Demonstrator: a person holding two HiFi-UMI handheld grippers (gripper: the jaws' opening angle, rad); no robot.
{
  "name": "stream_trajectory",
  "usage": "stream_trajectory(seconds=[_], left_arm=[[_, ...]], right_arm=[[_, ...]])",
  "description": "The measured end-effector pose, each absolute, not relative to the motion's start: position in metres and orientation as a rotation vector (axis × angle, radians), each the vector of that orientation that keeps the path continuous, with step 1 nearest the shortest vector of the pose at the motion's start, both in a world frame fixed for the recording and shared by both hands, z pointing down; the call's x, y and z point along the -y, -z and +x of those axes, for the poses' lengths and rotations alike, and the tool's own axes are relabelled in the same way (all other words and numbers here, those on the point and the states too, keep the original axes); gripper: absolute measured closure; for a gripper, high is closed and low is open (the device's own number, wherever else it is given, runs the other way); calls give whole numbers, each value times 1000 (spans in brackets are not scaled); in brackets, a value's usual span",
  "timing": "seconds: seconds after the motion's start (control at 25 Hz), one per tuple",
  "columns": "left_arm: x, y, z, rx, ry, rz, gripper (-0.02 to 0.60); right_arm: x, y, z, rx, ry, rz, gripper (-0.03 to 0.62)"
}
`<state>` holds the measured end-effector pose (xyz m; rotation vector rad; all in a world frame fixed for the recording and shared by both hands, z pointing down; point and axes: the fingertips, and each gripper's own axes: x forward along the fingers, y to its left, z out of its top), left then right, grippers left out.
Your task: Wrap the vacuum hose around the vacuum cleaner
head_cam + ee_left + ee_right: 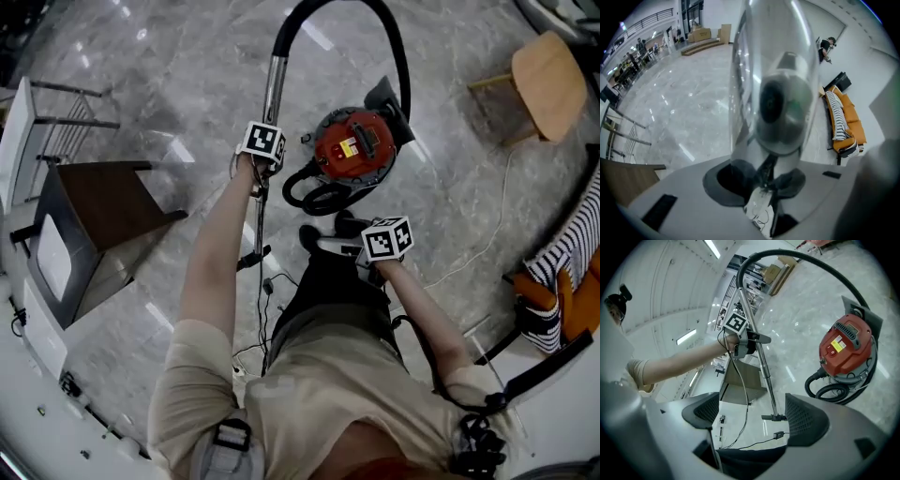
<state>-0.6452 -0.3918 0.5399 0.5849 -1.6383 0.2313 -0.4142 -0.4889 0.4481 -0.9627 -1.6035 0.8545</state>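
Observation:
A red canister vacuum cleaner (354, 145) (846, 345) stands on the grey marble floor. Its black hose (375, 19) (801, 258) arches up and over from the body to a metal wand (275, 89) (764, 371). More black hose lies coiled at the vacuum's base (314, 192). My left gripper (262, 173) (745, 341) is shut on the wand (764, 70), holding it upright left of the vacuum. The wand fills the left gripper view between the jaws (764, 173). My right gripper (361, 248) (752, 411) hangs open and holds nothing, near the vacuum's front.
A dark wooden table (103, 211) and a white rack (37, 122) stand at the left. A round wooden stool (548, 84) is at the far right, and an orange sofa with a striped cloth (562, 281) below it. Thin cables (267, 281) trail on the floor by the wand's foot.

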Motion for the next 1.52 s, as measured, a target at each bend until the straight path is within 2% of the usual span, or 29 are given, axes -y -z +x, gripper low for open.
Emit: stream_trajectory(seconds=[0.48, 0.84, 1.12, 1.52], left_arm=[[404, -547, -646, 1778, -135, 558, 462], [379, -507, -694, 1890, -160, 651, 460], [338, -498, -684, 1970, -162, 641, 454], [378, -546, -620, 1868, 35, 640, 446]], right_arm=[[450, -475, -392, 1430, -782, -1080, 155], [392, -469, -388, 1528, -833, -963, 155], [331, -452, -376, 1657, -987, -810, 155], [317, -479, -306, 1687, -1249, -555, 155]])
